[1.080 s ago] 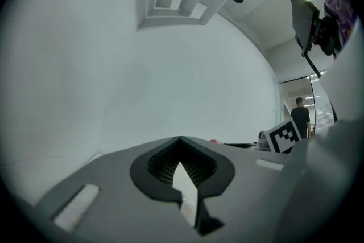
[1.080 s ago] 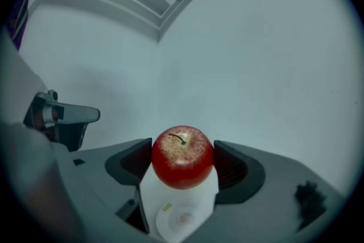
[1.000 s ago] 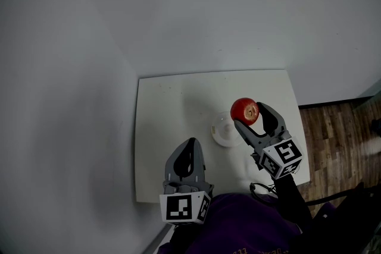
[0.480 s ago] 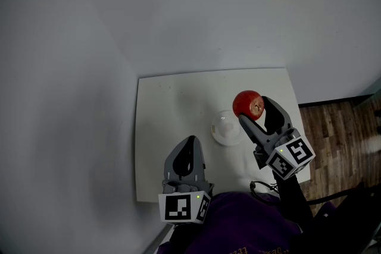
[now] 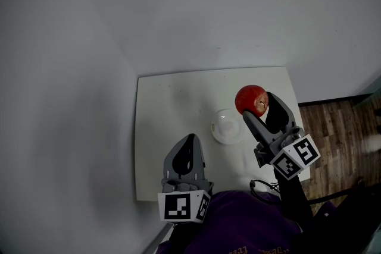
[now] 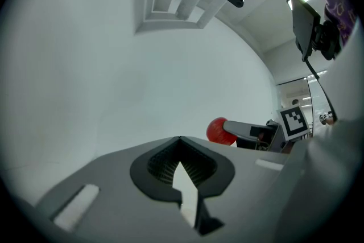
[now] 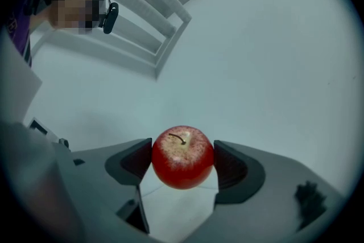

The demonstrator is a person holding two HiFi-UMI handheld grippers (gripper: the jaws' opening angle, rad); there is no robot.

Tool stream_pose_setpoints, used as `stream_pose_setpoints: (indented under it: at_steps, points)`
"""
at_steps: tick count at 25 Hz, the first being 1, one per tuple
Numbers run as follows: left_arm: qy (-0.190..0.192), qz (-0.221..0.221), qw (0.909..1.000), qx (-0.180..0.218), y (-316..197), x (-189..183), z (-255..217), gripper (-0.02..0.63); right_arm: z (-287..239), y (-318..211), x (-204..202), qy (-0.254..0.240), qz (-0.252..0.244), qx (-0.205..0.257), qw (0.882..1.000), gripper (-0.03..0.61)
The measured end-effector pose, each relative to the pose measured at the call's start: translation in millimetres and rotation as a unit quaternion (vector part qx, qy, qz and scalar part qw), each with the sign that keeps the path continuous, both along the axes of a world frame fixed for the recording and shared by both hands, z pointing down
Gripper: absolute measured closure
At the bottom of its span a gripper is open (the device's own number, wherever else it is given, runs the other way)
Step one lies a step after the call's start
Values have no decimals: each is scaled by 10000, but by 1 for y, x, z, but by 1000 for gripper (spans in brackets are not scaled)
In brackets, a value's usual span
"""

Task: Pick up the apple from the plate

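Observation:
A red apple with a short stem is held up in the air, clear of the table, by my right gripper, which is shut on it. In the right gripper view the apple sits squarely between both pads. The small white plate lies on the white table, to the left of and below the apple, with nothing on it. My left gripper hovers over the table's near left part, jaws shut on nothing. From the left gripper view the apple shows at the right.
The table stands in a corner of plain white walls. Wooden floor shows to the right of the table. A black cable hangs near the table's front edge, under my right gripper.
My right gripper has carried the apple up and slightly to the right, away from the plate. The left gripper has stayed in place.

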State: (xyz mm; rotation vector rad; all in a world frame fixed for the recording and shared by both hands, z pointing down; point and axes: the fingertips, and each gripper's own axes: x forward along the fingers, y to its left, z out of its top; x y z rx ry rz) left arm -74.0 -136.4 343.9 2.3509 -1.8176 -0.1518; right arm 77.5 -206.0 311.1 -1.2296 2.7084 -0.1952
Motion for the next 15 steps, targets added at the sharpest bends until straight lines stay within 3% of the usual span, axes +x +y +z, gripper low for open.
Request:
stream_pose_setpoints:
  at_steps: [15]
  points:
    - [-33,31,10000,13,-2,2,-1,609,-8,1,-3,-183,-62,62,9998,238]
